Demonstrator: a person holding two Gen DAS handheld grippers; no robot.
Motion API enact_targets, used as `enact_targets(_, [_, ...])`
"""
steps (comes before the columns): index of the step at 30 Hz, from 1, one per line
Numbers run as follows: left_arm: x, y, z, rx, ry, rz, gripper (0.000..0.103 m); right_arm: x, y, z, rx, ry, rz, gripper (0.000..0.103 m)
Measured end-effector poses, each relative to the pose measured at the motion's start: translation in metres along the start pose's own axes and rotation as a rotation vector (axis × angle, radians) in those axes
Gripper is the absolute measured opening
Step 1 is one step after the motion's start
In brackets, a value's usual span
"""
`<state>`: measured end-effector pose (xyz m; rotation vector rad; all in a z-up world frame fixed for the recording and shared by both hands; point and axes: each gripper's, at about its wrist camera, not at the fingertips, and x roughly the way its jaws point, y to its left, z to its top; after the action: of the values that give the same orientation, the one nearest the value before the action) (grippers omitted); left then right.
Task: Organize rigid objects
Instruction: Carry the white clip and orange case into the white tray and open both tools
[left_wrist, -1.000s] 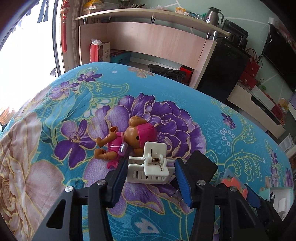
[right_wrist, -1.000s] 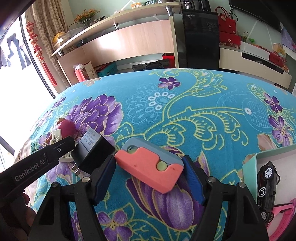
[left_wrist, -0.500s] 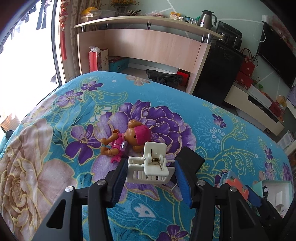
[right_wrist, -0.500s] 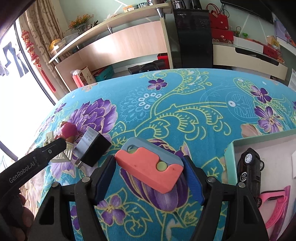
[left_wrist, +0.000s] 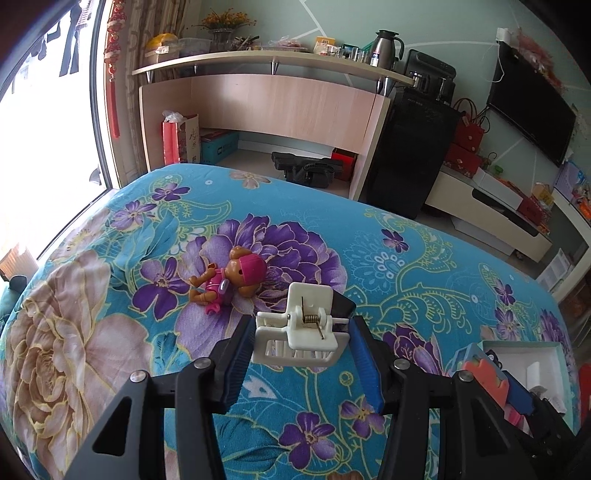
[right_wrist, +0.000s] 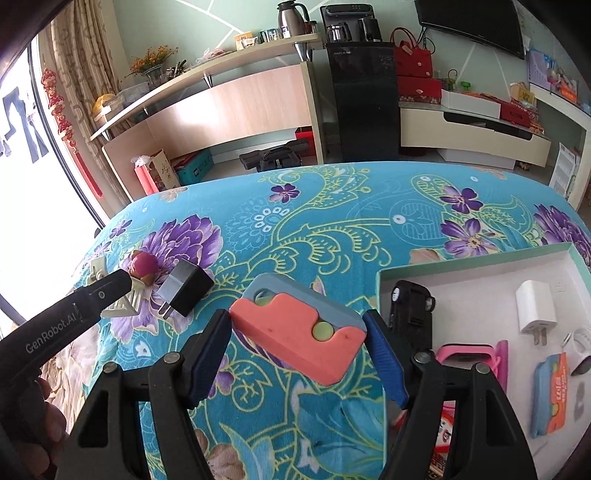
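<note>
White plastic clip (left_wrist: 301, 328), the spring-loaded kind with a ribbed jaw, is clamped in my left tongs (left_wrist: 301, 345), held clear above the floral bedspread (left_wrist: 110, 314). Right tongs (right_wrist: 299, 350) are clamped on a chunky coral-and-grey block (right_wrist: 295, 328) with a green button, matte and rounded. I'd say both are mid-carry. The mint-rimmed box (right_wrist: 476, 258) sits at about 3 o'clock of the block, already holding a black toy car (right_wrist: 410, 314) and white charger (right_wrist: 535, 314). Next I need to swing over it and let go low. Doll (left_wrist: 229, 280) and black adapter (right_wrist: 186, 290) lie unsorted on the bed.
</note>
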<state>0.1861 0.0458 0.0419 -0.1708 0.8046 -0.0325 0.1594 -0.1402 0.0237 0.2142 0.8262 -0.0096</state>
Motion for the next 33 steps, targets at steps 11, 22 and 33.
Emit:
enact_targets(11, [-0.021,-0.035,-0.011,0.092,-0.010,-0.048,0.055,-0.035,-0.029,-0.012,0.072,-0.012,-0.028,0.074])
enact_targets(22, [-0.027,-0.104,-0.021,0.216,0.005,-0.145,0.055,-0.058,-0.080,-0.008,0.180,-0.059,-0.075,0.074])
enact_targets(33, [-0.023,-0.146,-0.034,0.289,0.030,-0.210,0.055,-0.069,-0.144,-0.011,0.310,-0.059,-0.200,0.074])
